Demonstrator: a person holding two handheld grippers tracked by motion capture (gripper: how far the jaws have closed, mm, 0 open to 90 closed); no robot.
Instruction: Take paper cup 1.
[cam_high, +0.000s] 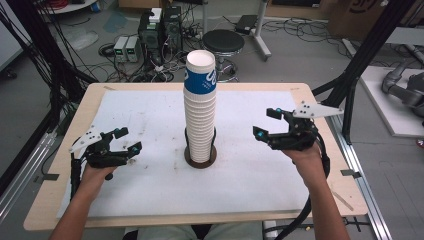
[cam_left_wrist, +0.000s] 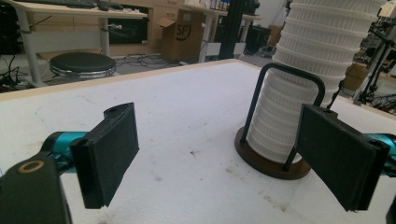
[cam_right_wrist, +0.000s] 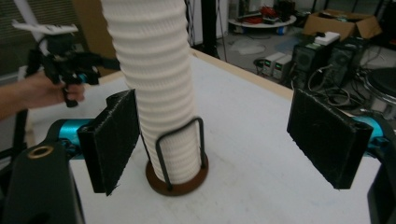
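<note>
A tall stack of white paper cups (cam_high: 200, 107) stands upright in a round brown holder (cam_high: 200, 158) with black wire loops at the table's middle; the top cup carries a blue band. My left gripper (cam_high: 127, 140) is open, held left of the stack, apart from it. My right gripper (cam_high: 265, 123) is open on the stack's right, also apart. In the left gripper view the stack (cam_left_wrist: 303, 79) and its holder (cam_left_wrist: 261, 161) sit ahead to the right, between the open jaws. The right gripper view has the stack (cam_right_wrist: 156, 84) just right of one jaw, with the left gripper (cam_right_wrist: 70, 63) beyond it.
A white sheet (cam_high: 150, 115) covers the wooden table (cam_high: 65, 165). Beyond the far edge are a black stool (cam_high: 223, 42), computer boxes (cam_high: 160, 30) and floor cables. Black frame posts (cam_high: 370, 45) rise at the right, and a metal rail (cam_high: 365, 185) runs along the table's right side.
</note>
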